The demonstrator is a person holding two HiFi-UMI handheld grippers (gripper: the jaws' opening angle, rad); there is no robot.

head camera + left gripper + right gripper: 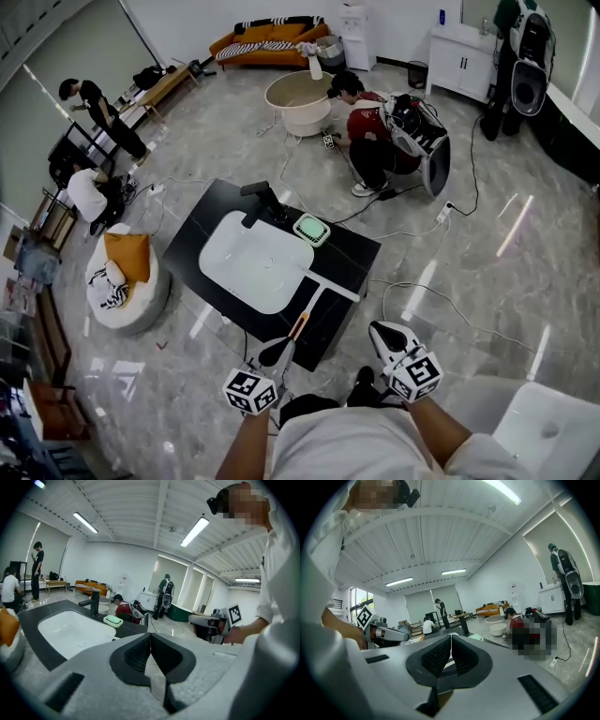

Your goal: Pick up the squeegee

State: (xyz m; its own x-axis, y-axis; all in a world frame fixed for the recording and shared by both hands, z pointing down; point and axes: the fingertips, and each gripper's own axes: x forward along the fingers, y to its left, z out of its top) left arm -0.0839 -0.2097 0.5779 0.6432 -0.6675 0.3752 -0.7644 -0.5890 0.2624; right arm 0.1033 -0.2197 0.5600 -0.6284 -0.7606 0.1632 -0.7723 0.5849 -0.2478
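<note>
Left gripper [150,637]: clenched, empty | right gripper [451,641]: clenched, empty | squeegee [334,286]: lay flat by near corner of black tabletop [354,255] | white basin [251,264]: mid-tabletop | green soap dish [311,229], black faucet [262,202]: far edge

Head view: steeply down from above onto the black table [349,251] and white basin [253,264], with the left gripper [274,354] and right gripper [384,334] at the lower edge. Both gripper views look nearly level along their jaws, sharing the table and the crouching person in red [370,136].
</note>
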